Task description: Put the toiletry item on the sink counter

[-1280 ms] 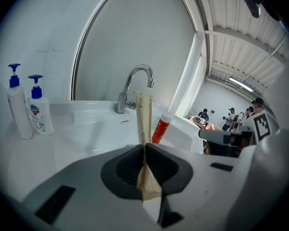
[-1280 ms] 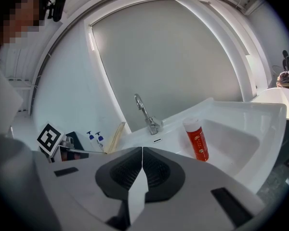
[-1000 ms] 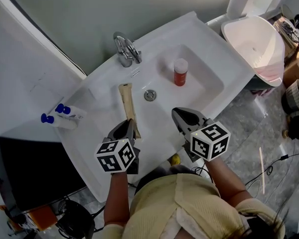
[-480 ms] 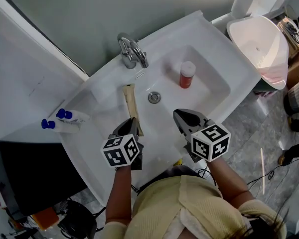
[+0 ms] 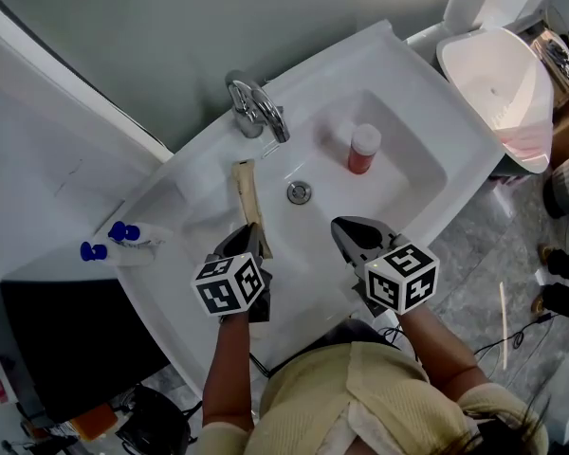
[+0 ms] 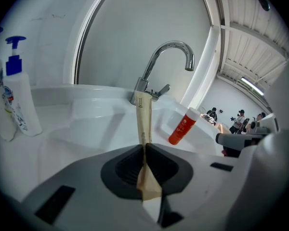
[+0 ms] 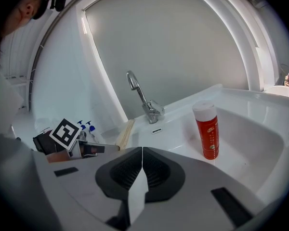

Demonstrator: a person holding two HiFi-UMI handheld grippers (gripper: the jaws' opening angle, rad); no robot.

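A long tan tube [image 5: 244, 192] lies along the left edge of the white basin and points toward the faucet [image 5: 257, 105]. My left gripper [image 5: 250, 243] is shut on its near end; in the left gripper view the tube [image 6: 143, 119] runs out from between the closed jaws of the left gripper [image 6: 144, 147]. A red bottle with a white cap [image 5: 363, 149] stands upright inside the basin, right of the drain [image 5: 299, 192]. My right gripper [image 5: 347, 228] hovers over the basin's front edge; in the right gripper view the right gripper [image 7: 142, 149] is shut on nothing. The sink counter [image 5: 192, 186] is white.
Two pump bottles with blue tops [image 5: 121, 243] lie on the counter's far left. A white toilet [image 5: 498, 72] stands to the right of the sink. A black bin [image 5: 66, 339] sits left of the person. Cables run over the grey floor [image 5: 503, 301].
Both grippers hold almost the same places; the left one stays shut on the tan tube. The head view has shifted a little, so the sink sits slightly further right.
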